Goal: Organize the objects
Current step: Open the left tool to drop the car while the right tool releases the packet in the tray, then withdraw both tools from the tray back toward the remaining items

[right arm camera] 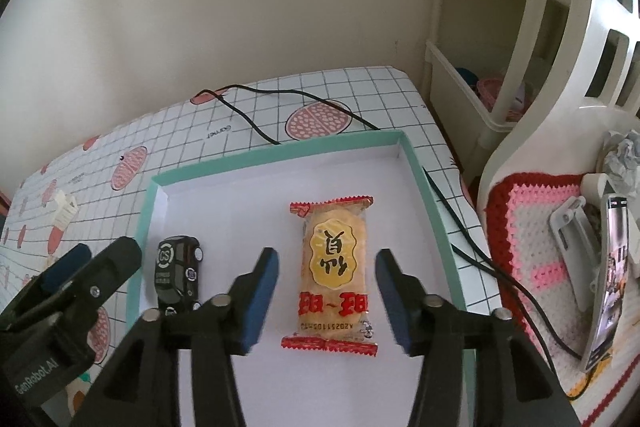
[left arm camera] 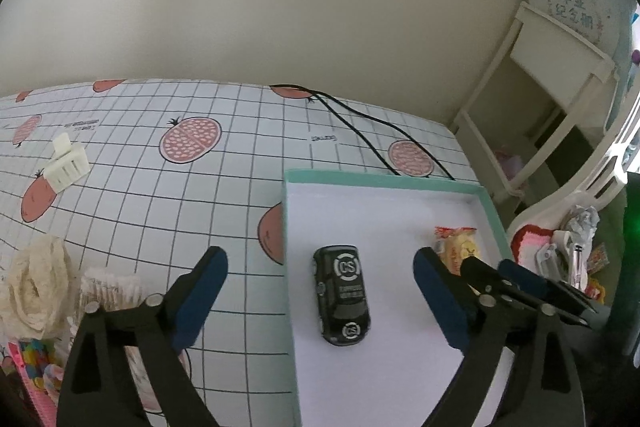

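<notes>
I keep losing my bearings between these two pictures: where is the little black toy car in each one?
Left wrist view: the black toy car lies low in the middle, between the open fingers of the left gripper.
Right wrist view: the car sits lower left, beside the snack packet.
Shared landmark: the teal-rimmed box holding both.

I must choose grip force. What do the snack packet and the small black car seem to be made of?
Snack packet: thin glossy plastic film, judging by its crimped zigzag ends and its shine. Small black car: hard and shiny with printed white logos, probably plastic or painted metal; the pictures leave this open. Both lie in the teal-rimmed box.
</notes>
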`<control>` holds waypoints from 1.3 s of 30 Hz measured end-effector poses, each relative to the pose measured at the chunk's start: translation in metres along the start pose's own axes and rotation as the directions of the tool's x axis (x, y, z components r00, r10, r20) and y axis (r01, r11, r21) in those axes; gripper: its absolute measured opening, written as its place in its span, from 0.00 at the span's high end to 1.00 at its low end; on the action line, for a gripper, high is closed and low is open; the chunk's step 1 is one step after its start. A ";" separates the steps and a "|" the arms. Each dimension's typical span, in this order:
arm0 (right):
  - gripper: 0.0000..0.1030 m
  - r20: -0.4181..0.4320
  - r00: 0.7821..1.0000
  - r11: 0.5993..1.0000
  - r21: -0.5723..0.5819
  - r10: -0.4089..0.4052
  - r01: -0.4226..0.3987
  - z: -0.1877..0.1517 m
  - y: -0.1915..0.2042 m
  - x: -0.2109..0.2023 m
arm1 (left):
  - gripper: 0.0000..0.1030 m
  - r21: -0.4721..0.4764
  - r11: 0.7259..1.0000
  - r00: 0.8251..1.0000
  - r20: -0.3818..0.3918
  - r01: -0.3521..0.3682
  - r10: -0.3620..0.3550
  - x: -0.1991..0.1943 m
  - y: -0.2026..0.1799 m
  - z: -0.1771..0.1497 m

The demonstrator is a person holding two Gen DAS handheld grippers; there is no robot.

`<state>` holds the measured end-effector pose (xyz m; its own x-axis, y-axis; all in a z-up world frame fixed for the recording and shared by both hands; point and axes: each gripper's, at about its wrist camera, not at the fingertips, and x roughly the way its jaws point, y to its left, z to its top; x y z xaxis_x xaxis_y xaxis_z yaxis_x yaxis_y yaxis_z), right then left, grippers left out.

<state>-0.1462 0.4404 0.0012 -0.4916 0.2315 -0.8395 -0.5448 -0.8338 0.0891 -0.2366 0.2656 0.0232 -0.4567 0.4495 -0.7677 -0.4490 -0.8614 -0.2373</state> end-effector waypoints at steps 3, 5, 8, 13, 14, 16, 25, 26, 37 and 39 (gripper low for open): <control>0.43 -0.008 1.000 1.000 0.001 -0.004 0.004 -0.001 -0.002 0.001 | 0.00 -0.007 1.000 1.000 0.004 -0.017 0.017 0.001 0.003 0.000; 0.38 -0.009 1.000 1.000 -0.004 -0.007 0.007 -0.002 -0.002 0.002 | 0.00 -0.001 1.000 1.000 0.010 -0.024 0.024 0.001 0.004 -0.001; 0.30 -0.005 1.000 1.000 -0.007 -0.005 0.005 -0.002 -0.002 0.002 | 0.00 0.000 0.999 0.999 0.006 -0.037 0.037 0.003 0.005 -0.001; 0.17 -0.007 1.000 1.000 -0.009 0.000 0.000 -0.003 -0.003 0.002 | 0.00 -0.013 0.999 0.999 0.000 -0.044 0.044 0.004 0.009 -0.002; 0.12 -0.005 1.000 1.000 -0.012 0.000 0.000 -0.003 -0.003 0.002 | 0.00 -0.014 0.999 0.999 -0.001 -0.044 0.044 0.005 0.009 -0.002; 0.05 -0.001 1.000 1.000 -0.010 -0.012 0.012 -0.003 -0.004 0.002 | 0.00 -0.019 0.999 0.999 0.000 -0.046 0.046 0.005 0.010 -0.001; 0.00 0.000 1.000 1.000 0.005 -0.009 0.009 -0.003 -0.009 0.003 | 0.00 -0.030 0.997 0.998 -0.001 -0.066 0.066 0.006 0.013 -0.001; 0.00 -0.001 1.000 1.000 0.007 -0.008 0.008 -0.003 -0.009 0.004 | 0.00 -0.029 0.997 0.998 -0.003 -0.067 0.067 0.007 0.013 -0.001; 0.00 0.000 1.000 1.000 0.014 -0.005 0.005 -0.003 -0.011 0.002 | 0.00 -0.017 0.997 0.998 -0.002 -0.069 0.069 0.006 0.012 -0.002; 0.00 0.002 1.000 1.000 0.018 -0.003 0.003 -0.002 -0.012 0.000 | 0.00 -0.017 0.998 0.998 -0.002 -0.067 0.067 0.005 0.012 -0.002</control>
<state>-0.1386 0.4491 -0.0014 -0.4914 0.2347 -0.8387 -0.5582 -0.8241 0.0964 -0.2425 0.2567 0.0152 -0.4844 0.3908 -0.7827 -0.4043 -0.8934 -0.1959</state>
